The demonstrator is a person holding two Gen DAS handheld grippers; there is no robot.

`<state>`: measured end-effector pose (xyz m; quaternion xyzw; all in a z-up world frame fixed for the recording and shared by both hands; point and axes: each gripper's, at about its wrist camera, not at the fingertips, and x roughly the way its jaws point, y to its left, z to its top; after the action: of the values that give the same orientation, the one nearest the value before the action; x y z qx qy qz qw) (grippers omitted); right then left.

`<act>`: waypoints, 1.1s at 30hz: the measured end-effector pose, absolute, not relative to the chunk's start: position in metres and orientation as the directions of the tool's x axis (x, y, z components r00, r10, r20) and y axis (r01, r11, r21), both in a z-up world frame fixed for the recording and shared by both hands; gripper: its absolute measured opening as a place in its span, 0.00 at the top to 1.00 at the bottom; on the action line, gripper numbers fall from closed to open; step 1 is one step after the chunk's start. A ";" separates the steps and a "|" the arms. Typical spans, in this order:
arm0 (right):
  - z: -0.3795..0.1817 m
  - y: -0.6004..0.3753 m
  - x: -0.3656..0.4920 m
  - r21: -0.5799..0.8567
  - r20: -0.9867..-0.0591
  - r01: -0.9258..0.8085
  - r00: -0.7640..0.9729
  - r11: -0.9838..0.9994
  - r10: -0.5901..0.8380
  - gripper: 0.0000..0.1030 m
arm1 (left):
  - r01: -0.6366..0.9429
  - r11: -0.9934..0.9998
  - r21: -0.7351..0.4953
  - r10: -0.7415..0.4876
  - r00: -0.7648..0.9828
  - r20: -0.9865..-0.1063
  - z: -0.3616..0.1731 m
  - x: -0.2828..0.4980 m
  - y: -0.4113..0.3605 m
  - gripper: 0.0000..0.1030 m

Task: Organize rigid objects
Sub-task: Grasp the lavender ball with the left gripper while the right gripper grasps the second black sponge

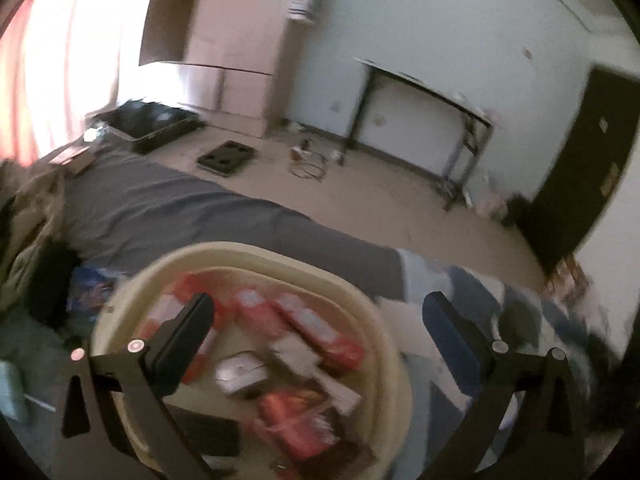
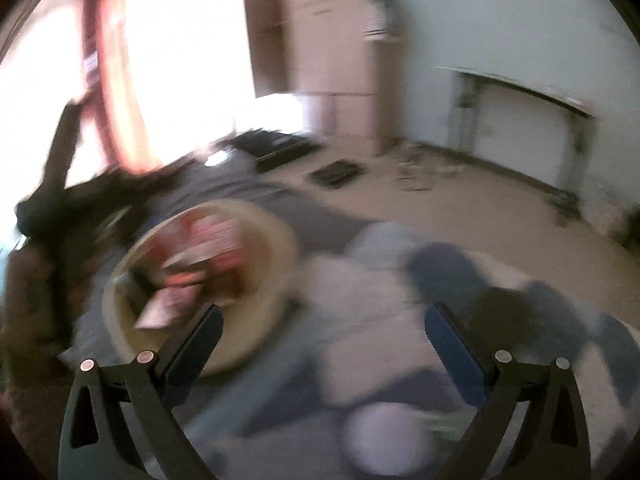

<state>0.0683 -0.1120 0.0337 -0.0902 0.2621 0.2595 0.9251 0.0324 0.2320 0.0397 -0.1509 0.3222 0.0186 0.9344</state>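
Note:
A cream oval basin (image 1: 372, 320) sits on the bed and holds several red packets (image 1: 320, 328), a small white box (image 1: 240, 372) and a black flat object (image 1: 208, 432). My left gripper (image 1: 318, 312) is open and empty, hovering just above the basin. The right wrist view is blurred; the basin (image 2: 280, 264) lies ahead to the left there. My right gripper (image 2: 322, 322) is open and empty above the blue-and-white bedding (image 2: 360, 320). A round white object (image 2: 384, 440) lies low between its fingers.
A grey sheet (image 1: 180, 208) covers the bed beyond the basin. Rumpled clothing (image 1: 28, 216) lies at the left. On the floor are a black tray (image 1: 148, 124) and a black pad (image 1: 226, 158). A wardrobe (image 1: 240, 40), a desk (image 1: 424, 92) and a dark door (image 1: 580, 168) line the walls.

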 end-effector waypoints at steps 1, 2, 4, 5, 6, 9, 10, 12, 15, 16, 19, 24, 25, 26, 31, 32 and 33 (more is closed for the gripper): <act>0.034 -0.131 0.076 -0.040 -0.518 -0.473 0.763 0.880 0.387 0.00 | -0.081 0.957 -0.278 -0.109 0.787 -0.607 0.040 0.035 0.221 0.00; 0.033 -0.145 0.080 -0.045 -0.507 -0.437 0.785 0.898 0.356 0.00 | -0.015 0.957 -0.291 -0.172 0.777 -0.605 0.039 0.038 0.208 0.00; 0.025 -0.165 0.095 -0.030 -0.499 -0.388 0.804 0.921 0.323 0.00 | 0.088 0.951 -0.295 -0.259 0.745 -0.615 0.037 0.044 0.182 0.00; 0.019 -0.174 0.105 -0.016 -0.504 -0.366 0.806 0.930 0.309 0.00 | 0.136 0.952 -0.275 -0.286 0.720 -0.632 0.034 0.047 0.162 0.00; 0.012 -0.177 0.114 -0.004 -0.522 -0.349 0.800 0.937 0.296 0.00 | 0.162 0.952 -0.259 -0.295 0.704 -0.646 0.032 0.049 0.150 0.00; -0.010 -0.180 0.155 0.074 -0.604 -0.340 0.733 0.938 0.313 0.00 | 0.304 0.929 -0.211 -0.362 0.630 -0.687 0.021 0.051 0.102 0.00; -0.016 -0.179 0.164 0.101 -0.626 -0.343 0.707 0.934 0.328 0.00 | 0.353 0.914 -0.199 -0.386 0.609 -0.693 0.017 0.049 0.087 0.00; -0.025 -0.175 0.180 0.118 -0.655 -0.355 0.674 0.927 0.342 0.00 | 0.465 0.867 -0.179 -0.452 0.581 -0.677 0.008 0.050 0.063 0.00; -0.033 -0.167 0.194 0.071 -0.673 -0.384 0.662 0.920 0.329 0.00 | 0.520 0.834 -0.184 -0.473 0.502 -0.724 -0.015 0.057 0.043 0.00; -0.033 -0.170 0.196 0.063 -0.676 -0.383 0.663 0.922 0.322 0.00 | 0.524 0.838 -0.152 -0.442 0.491 -0.751 -0.022 0.056 0.035 0.00; -0.037 -0.171 0.210 0.065 -0.687 -0.387 0.652 0.920 0.322 0.07 | 0.602 0.792 -0.104 -0.442 0.446 -0.778 -0.036 0.050 0.014 0.00; -0.042 -0.166 0.215 0.023 -0.689 -0.410 0.654 0.912 0.312 0.34 | 0.549 0.822 -0.150 -0.415 0.398 -0.818 -0.058 0.068 -0.010 0.00; -0.041 -0.168 0.214 0.043 -0.685 -0.405 0.653 0.913 0.322 0.34 | 0.525 0.837 -0.157 -0.399 0.388 -0.831 -0.064 0.072 -0.012 0.01; -0.041 -0.171 0.214 0.058 -0.681 -0.401 0.653 0.914 0.330 0.34 | 0.501 0.854 -0.137 -0.371 0.404 -0.836 -0.070 0.074 -0.015 0.02; -0.040 -0.181 0.209 0.072 -0.665 -0.394 0.666 0.916 0.339 0.34 | 0.385 0.907 -0.171 -0.358 0.492 -0.794 -0.054 0.084 0.003 0.44; -0.038 -0.182 0.206 0.071 -0.660 -0.391 0.672 0.918 0.338 0.34 | 0.359 0.913 -0.193 -0.364 0.509 -0.780 -0.048 0.086 0.014 0.44; -0.036 -0.184 0.202 0.064 -0.650 -0.387 0.684 0.920 0.332 0.34 | 0.342 0.923 -0.178 -0.346 0.532 -0.773 -0.040 0.086 0.024 0.44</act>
<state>0.2020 -0.1838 -0.0359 -0.0392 0.3461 0.1961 0.9167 0.0859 0.0244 -0.0396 -0.0025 0.4420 -0.1964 0.8753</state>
